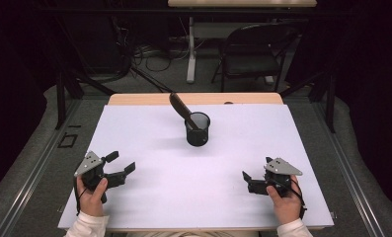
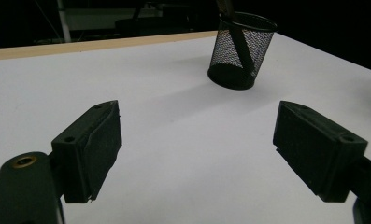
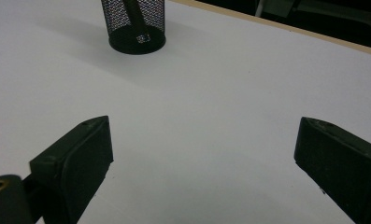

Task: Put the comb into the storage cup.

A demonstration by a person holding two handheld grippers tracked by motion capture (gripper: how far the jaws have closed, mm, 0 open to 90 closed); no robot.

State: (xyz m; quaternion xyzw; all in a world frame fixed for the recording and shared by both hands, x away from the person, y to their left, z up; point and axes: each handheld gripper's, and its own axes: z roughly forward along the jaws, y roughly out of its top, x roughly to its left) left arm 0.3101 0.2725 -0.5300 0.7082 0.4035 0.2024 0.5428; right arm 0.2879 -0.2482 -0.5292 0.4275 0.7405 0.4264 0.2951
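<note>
A black mesh cup [image 1: 197, 129] stands upright on the white counter [image 1: 193, 187], a little behind the middle and nearer to the far wooden edge than to the person. A dark, long handle-like thing [image 1: 182, 109] is inside the cup; it leans to the back left and its upper end comes out over the rim. What kind of thing it is I cannot tell.

The left tool [image 1: 123, 166] is at the near left part of the counter, held by the left hand [image 1: 91, 196]. Its jaws are wide apart and nothing is between them; in the left gripper view, bare white counter shows in the gap, and the cup [image 2: 241, 51] is well ahead and to the right.

The right tool [image 1: 247, 178] is at the near right part, held by the right hand [image 1: 284, 201]. Its jaws are also wide apart and empty. In the right gripper view the cup [image 3: 135, 25] is far ahead, at the upper left.

Both tools point toward the middle of the counter and are well apart from the cup and from each other. Beyond the counter, a dark folding chair [image 1: 253, 52] stands on the floor.
</note>
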